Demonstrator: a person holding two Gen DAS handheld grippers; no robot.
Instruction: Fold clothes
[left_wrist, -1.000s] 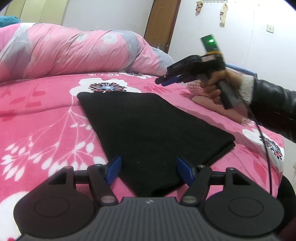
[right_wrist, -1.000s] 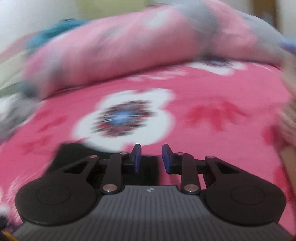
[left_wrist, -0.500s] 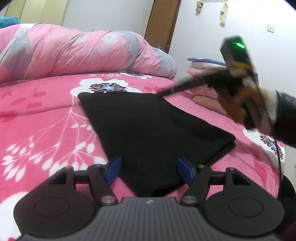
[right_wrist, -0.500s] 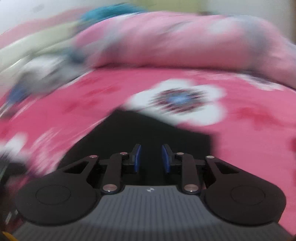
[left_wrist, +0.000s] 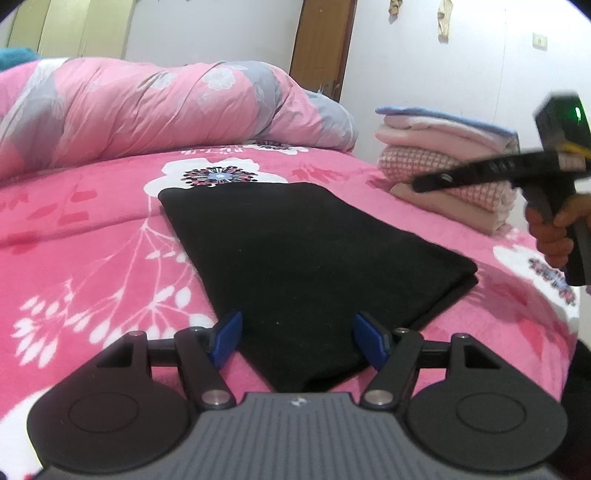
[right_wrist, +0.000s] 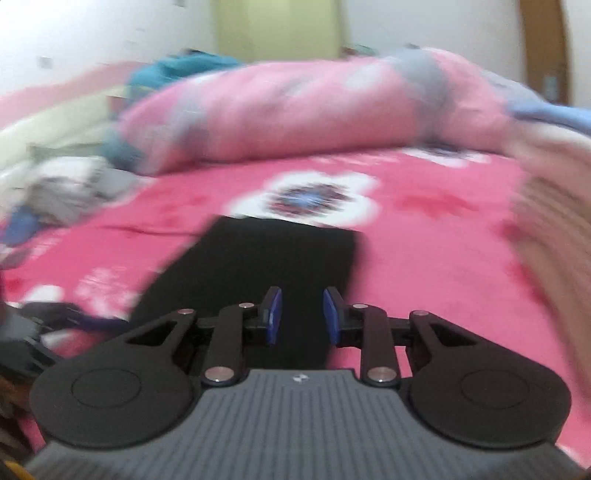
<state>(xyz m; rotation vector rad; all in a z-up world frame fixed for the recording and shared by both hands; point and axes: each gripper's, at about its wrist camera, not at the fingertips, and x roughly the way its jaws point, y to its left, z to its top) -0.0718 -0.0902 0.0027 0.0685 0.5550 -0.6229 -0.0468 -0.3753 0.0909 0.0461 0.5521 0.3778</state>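
A black garment (left_wrist: 303, 251) lies folded flat into a long rectangle on the pink flowered bedspread (left_wrist: 92, 258). My left gripper (left_wrist: 297, 338) hovers just over its near corner, jaws wide and open, with nothing pressed between the blue pads. At the right of the left wrist view a hand holds my right gripper (left_wrist: 424, 181) in the air, apart from the cloth. In the blurred right wrist view, the right gripper (right_wrist: 302, 317) points along the garment (right_wrist: 280, 266) from its near end. A narrow empty gap shows between its pads.
A rolled pink and grey duvet (left_wrist: 166, 107) lies across the far side of the bed. A stack of folded clothes (left_wrist: 450, 162) stands at the far right edge. Loose unfolded clothes (right_wrist: 66, 184) lie at the left in the right wrist view.
The right gripper has swung away from the garment's far end to the right, uncovering the stack of folded clothes. The left gripper and the garment have kept still.
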